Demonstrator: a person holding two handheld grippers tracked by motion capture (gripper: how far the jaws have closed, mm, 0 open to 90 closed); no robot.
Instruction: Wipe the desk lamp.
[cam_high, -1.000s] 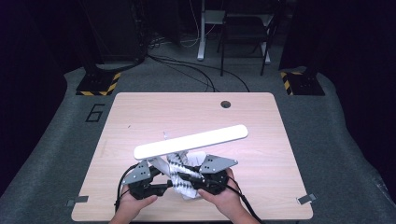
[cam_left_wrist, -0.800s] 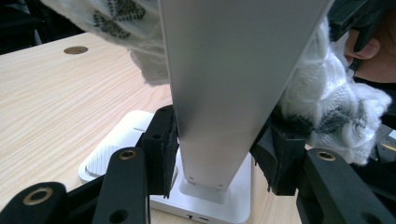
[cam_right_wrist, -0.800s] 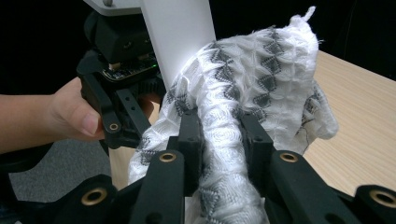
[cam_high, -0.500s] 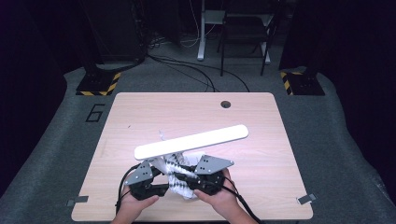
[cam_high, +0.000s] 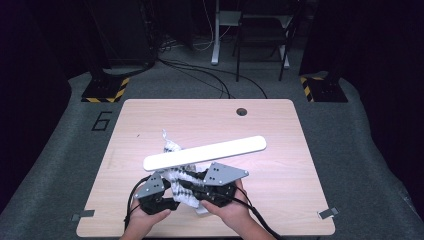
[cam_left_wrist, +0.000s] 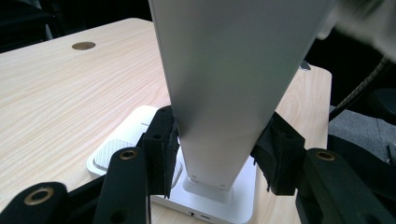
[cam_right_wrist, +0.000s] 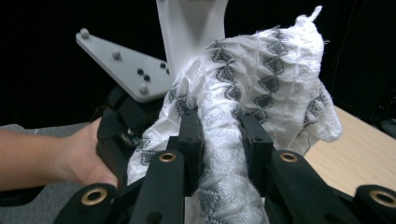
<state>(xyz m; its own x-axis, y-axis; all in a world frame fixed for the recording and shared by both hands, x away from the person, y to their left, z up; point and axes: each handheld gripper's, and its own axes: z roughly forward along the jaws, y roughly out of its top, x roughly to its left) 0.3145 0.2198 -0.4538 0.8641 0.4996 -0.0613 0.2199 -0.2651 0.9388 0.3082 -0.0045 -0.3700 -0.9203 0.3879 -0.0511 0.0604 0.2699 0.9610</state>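
A white desk lamp stands near the front of the table, its long flat head (cam_high: 205, 152) lying slantwise above both hands. The lamp's flat white stem (cam_left_wrist: 224, 70) rises from a white base (cam_left_wrist: 116, 156). My left gripper (cam_left_wrist: 217, 144) is shut on the stem just above the base, one pad pressed on each side. It is at the lower left (cam_high: 155, 192) in the high view. My right gripper (cam_right_wrist: 219, 135) is shut on a bunched white cloth with grey diamond pattern (cam_right_wrist: 261, 79). The cloth (cam_high: 182, 187) hangs between the two grippers, against the stem. The right gripper (cam_high: 215, 185) is beside it.
The wooden table (cam_high: 280, 130) has a round cable hole (cam_high: 242, 111) at the back. A cable (cam_high: 257, 220) trails off the front edge. Stands with yellow-black striped feet (cam_high: 102, 92) (cam_high: 320, 90) and a chair frame (cam_high: 260, 35) are on the floor behind.
The right gripper has shifted slightly and risen a little with the cloth in it. The left gripper and the lamp have stayed in place.
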